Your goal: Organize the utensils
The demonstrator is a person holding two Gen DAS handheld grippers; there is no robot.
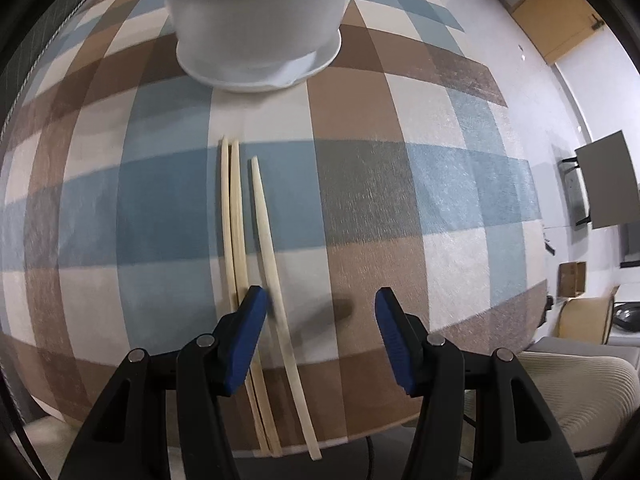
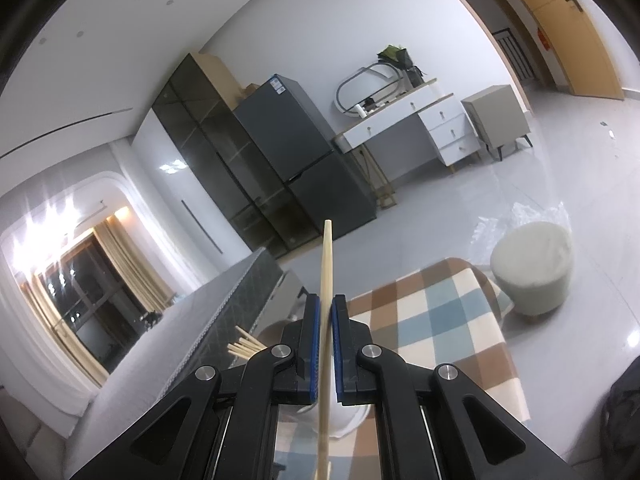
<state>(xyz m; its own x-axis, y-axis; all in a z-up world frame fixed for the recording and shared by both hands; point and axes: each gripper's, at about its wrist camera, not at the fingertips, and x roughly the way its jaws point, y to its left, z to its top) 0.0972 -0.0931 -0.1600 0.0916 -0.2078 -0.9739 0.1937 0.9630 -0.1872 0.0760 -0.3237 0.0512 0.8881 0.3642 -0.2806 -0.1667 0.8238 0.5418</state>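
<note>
The right gripper [image 2: 326, 312] pinched one chopstick [image 2: 326, 272], seemingly bound for the white cup [image 1: 256, 40], while the left gripper [image 1: 320, 304] hung half-open, empty, over three chopsticks [image 1: 236, 216], needing to close next

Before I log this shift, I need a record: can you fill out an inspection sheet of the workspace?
Surface: checked tablecloth, blue, brown and cream, covering the table.
Job's things: three chopsticks lying flat, two touching; white holder beyond them, with more chopsticks in it.
Clutter: nothing seen.
Claws: left claw open, hovering above the table chopsticks; right claw shut on one chopstick.
Cables: nothing seen.
Surroundings: fridge, dresser, round stool, door.
</note>
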